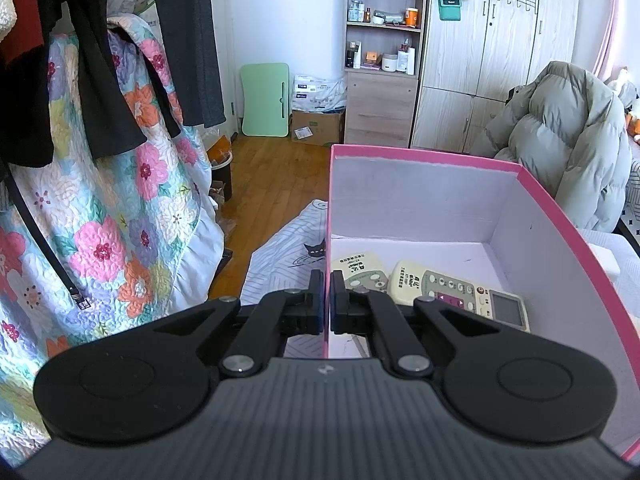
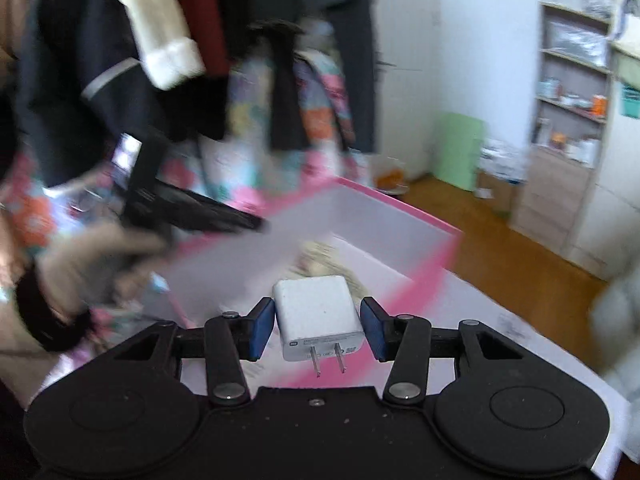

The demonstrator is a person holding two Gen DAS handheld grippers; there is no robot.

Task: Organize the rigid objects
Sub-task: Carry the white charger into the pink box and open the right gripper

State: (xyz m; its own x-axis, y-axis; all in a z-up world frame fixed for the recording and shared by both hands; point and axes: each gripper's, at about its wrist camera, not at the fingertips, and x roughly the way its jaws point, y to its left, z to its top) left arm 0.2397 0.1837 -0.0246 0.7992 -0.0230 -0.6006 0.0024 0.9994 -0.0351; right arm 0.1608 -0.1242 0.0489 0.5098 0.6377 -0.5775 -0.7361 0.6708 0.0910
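Box (image 1: 424, 200), pink outside and white inside, open at the top, standing on a pale patterned cover. Contents — two cream remote controls lying flat on the bottom, one (image 1: 360, 272) by the left wall, the other (image 1: 460, 296) just beside it with a small grey screen. Left gripper (image 1: 327, 300) clamped on the box's left wall, one finger inside and one outside. Right gripper (image 2: 319, 326) clamped on a white charger (image 2: 318, 312), blue pads at its two sides, prongs toward the camera — held above the box's near rim. Right view blurred; a gloved hand (image 2: 84, 264) shows at its left edge.
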